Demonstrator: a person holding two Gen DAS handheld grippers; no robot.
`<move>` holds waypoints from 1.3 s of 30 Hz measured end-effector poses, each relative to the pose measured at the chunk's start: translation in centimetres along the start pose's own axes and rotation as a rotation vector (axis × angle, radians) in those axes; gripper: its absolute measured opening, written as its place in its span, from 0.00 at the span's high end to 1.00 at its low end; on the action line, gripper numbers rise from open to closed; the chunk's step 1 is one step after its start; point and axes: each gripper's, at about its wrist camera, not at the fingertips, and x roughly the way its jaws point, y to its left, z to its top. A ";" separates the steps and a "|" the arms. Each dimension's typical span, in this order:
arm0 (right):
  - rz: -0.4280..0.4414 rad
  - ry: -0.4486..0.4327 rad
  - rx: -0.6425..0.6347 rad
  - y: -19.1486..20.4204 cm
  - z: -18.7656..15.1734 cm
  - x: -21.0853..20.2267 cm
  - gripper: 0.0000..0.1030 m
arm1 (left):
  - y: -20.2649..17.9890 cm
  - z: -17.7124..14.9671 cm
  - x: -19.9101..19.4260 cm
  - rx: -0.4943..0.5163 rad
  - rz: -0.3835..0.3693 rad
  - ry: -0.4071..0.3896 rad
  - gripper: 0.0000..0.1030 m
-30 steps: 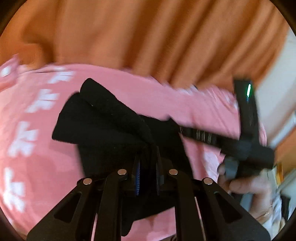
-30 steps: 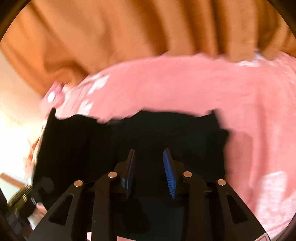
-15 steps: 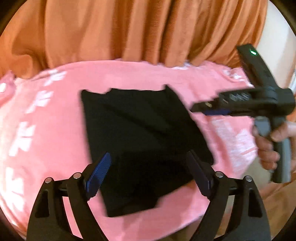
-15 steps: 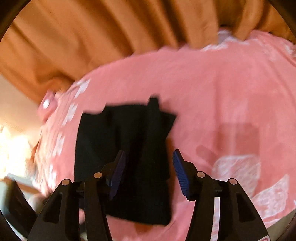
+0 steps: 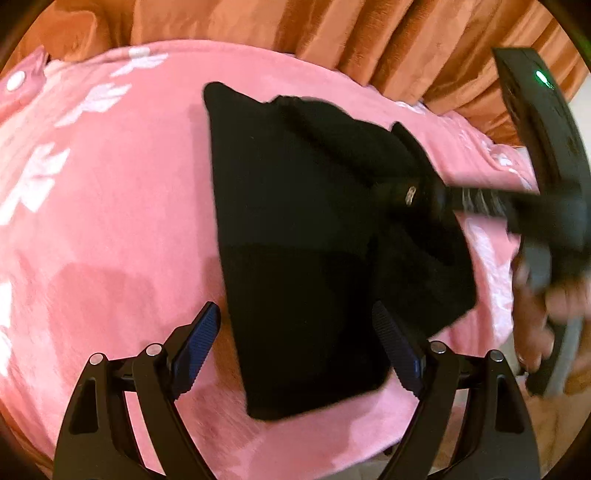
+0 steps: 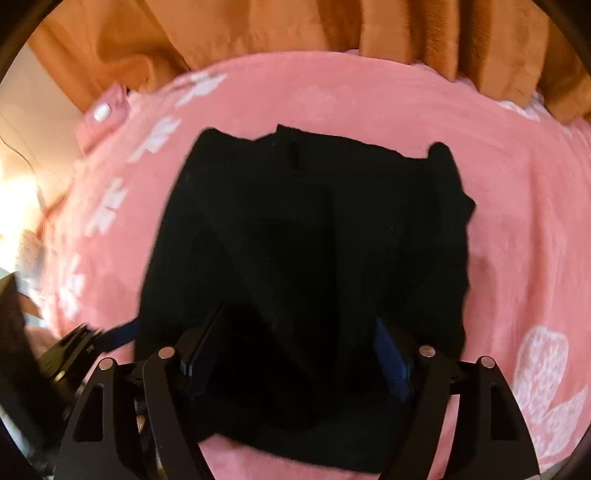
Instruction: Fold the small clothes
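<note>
- Left gripper [image 5: 295, 343] was nearest in the left wrist view: jaws spread wide, nothing pinched. The near end of the black garment [image 5: 314, 240] sat between the 2 blue pads [image 5: 197, 341] but neither pad touched cloth.
- Right gripper [image 6: 295, 350] in its own view: jaws partly apart and just closing a little, with dark cloth between and under them. Too dark and blurred to tell if the pads pressed the fabric, so grip state unknown.
- The garment lay part-folded on the pink blanket [image 5: 110, 221], in the middle of it, with overlapping layers and a ragged far edge. My read: 1 fold was down and the piece still needed squaring.
- Risk 1: the left jaws closing from this spot would likely catch only the top layer near the corner, and a lift would peel the fold open.
- Risk 2: the right gripper reached in over the garment's right side in the left wrist view. Both tools close over 1 small piece could collide or drag the cloth sideways.
- Risk 3: the fleecy blanket could bunch into a pinch along with the garment.
- Far side: orange curtain [image 5: 332, 29] hung behind the blanket, touching its far edge; a far throw of cloth could land against it.
</note>
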 end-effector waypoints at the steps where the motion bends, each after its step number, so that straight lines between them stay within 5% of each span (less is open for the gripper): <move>1: 0.006 -0.018 0.013 -0.3 0.5 -0.1 0.92 | -0.3 -0.1 -0.2 0.003 -0.015 -0.008 0.21; 4: 0.167 -0.097 0.225 -4.6 1.5 -2.3 0.92 | -0.7 -0.4 -1.2 0.027 -0.030 -0.037 0.21; 7: 0.081 -0.088 0.299 -7.8 1.3 -2.1 0.91 | -0.6 -0.4 -1.0 0.028 -0.028 -0.027 0.21; 11: 0.110 -0.044 0.341 -9.1 -0.3 -1.8 0.73 | 0.0 0.0 -1.4 -0.017 -0.054 -0.034 0.21; 15: 0.161 -0.127 0.305 -8.5 -3.0 -5.1 0.40 | 0.2 0.4 -1.2 -0.025 -0.042 -0.045 0.20; 19: 0.181 -0.067 0.316 -8.3 -5.1 -4.0 0.40 | 0.2 0.8 0.3 -0.034 -0.002 -0.011 0.22; 20: 0.169 -0.046 0.300 -8.0 -5.3 -3.3 0.40 | 0.2 0.9 0.7 -0.032 0.012 0.004 0.34; 21: 0.151 -0.034 0.270 -7.7 -5.4 -2.8 0.48 | 0.4 1.0 1.3 -0.021 0.031 0.021 0.39; 23: 0.123 -0.030 0.218 -6.8 -5.0 -1.9 0.85 | 0.7 1.1 1.1 -0.022 0.042 0.007 0.54; 24: 0.126 -0.029 0.201 -6.5 -4.9 -1.7 0.92 | 0.8 1.0 0.7 -0.020 0.036 0.001 0.58; 30: 0.325 -0.218 0.017 -1.6 -4.0 -7.8 0.94 | 2.7 0.6 -0.2 -0.047 0.089 0.005 0.57; 34: 0.027 0.032 0.111 -5.0 -5.5 -0.6 0.89 | 2.4 0.7 -0.3 -0.038 0.072 0.011 0.52; 36: 0.056 0.013 0.128 -5.6 -5.5 -1.4 0.84 | 2.2 1.0 -0.8 -0.054 0.046 -0.005 0.51; 39: 0.010 -0.075 0.112 -5.5 -5.5 -4.2 0.65 | 1.8 1.6 -1.5 -0.079 -0.001 -0.055 0.42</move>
